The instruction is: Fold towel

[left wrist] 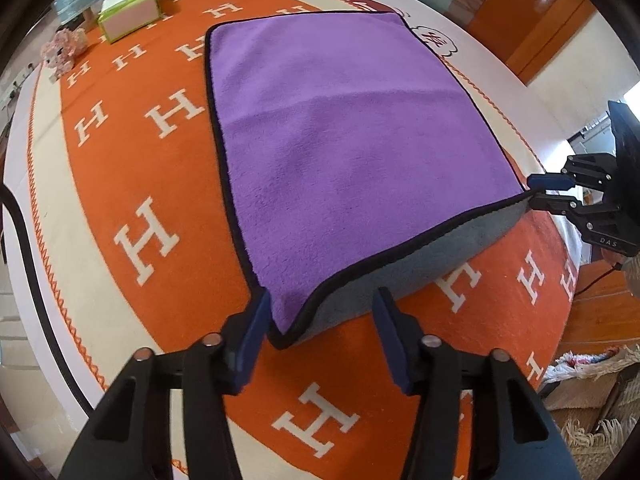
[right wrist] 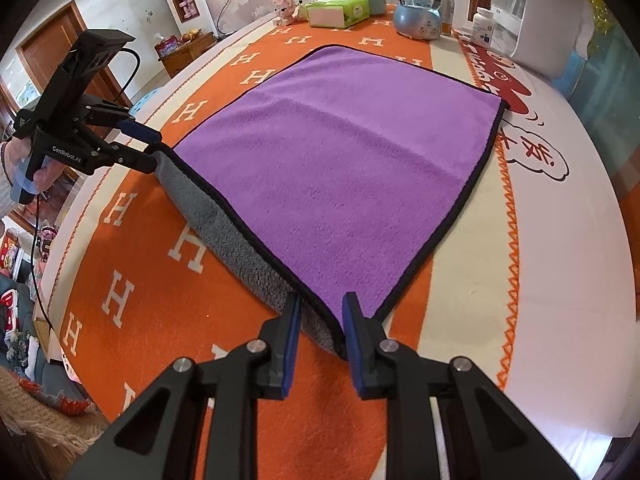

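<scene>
A purple towel (left wrist: 340, 140) with black trim and a grey underside lies spread on the orange table cover; it also shows in the right wrist view (right wrist: 340, 168). Its near edge is lifted off the cover, showing the grey side (left wrist: 420, 264). My left gripper (left wrist: 320, 312) is open, its fingers either side of the towel's near left corner. My right gripper (right wrist: 320, 320) is open, its fingers either side of the near right corner. Each gripper shows in the other's view, the right (left wrist: 538, 190) and the left (right wrist: 150, 146), at the lifted edge's ends.
At the far end stand a green tissue box (left wrist: 128, 10), a blue globe ornament (right wrist: 418, 12), a pink toy (left wrist: 64, 46), a white bottle (right wrist: 483, 26) and a white appliance (right wrist: 540, 20). The table's edges (right wrist: 580, 240) lie beside both grippers.
</scene>
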Tool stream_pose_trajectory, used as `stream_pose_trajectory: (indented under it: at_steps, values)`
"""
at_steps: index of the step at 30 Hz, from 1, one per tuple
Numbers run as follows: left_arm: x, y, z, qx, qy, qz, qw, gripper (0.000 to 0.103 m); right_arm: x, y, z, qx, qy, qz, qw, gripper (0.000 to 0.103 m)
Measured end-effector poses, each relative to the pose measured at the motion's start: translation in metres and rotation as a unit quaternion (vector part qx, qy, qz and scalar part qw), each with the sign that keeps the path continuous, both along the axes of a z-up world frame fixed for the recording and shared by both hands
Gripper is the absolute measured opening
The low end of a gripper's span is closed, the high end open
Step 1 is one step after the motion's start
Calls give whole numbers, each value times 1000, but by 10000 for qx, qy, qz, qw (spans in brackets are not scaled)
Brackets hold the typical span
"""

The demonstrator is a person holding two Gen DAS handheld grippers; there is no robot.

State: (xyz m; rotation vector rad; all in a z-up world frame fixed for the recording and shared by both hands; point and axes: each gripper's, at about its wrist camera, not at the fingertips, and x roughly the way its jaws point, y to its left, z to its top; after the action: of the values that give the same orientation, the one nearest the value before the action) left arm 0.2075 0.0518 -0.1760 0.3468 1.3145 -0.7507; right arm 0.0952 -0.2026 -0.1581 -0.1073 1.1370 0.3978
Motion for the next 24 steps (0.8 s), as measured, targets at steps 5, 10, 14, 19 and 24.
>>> stream_pose_trajectory:
  at_steps: [5, 10, 14, 19, 24]
  values:
    - [-1, -5, -2, 9, 105, -201, 9997, 41, 0, 0, 2, -16, -24, 4, 10000, 21]
    - [-3, -6, -5, 124, 51, -227, 9997, 18, 0, 0, 1, -19, -21, -23, 10000, 16]
    - [-3, -1, -4, 136, 2, -199, 9997, 12, -2, 0, 2, -20, -49, -59, 10000, 14]
    - [-11, -3, 0, 289, -208, -326, 9988, 8, -3, 1, 2, -36, -59, -109, 9999, 10]
    - [-16, -11, 4, 429, -478, -292, 9975, 5, -3, 2, 3, -141, -94, -195, 9997, 6]
